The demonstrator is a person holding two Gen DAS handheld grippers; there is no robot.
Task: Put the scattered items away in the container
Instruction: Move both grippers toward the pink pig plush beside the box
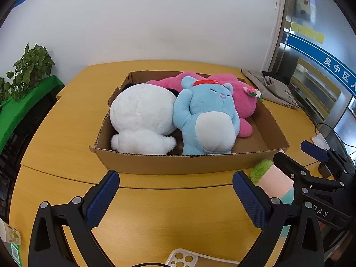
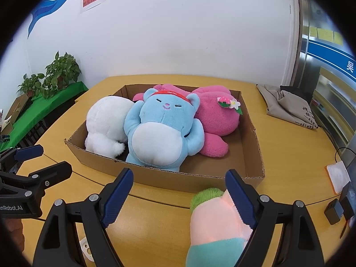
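A cardboard box (image 1: 178, 163) (image 2: 253, 133) stands on the yellow table and holds a white plush (image 1: 142, 115) (image 2: 104, 124), a blue plush (image 1: 204, 120) (image 2: 162, 131) and a pink plush (image 1: 242, 102) (image 2: 215, 115). A peach plush with a green tuft and teal base (image 2: 213, 218) (image 1: 273, 182) lies on the table just in front of the box. My right gripper (image 2: 179, 195) (image 1: 300, 156) stands open around it; the toy rests against the right finger, far from the left one. My left gripper (image 1: 178, 198) (image 2: 42, 160) is open and empty over the table.
A clear phone case (image 1: 182, 258) (image 2: 86, 249) lies at the near table edge. A grey cloth bag (image 1: 271, 86) (image 2: 287, 104) sits at back right. A paper cup (image 1: 9, 233) stands at near left, and a white pad (image 2: 338, 173), a small black box (image 2: 333, 209) and cables lie at far right.
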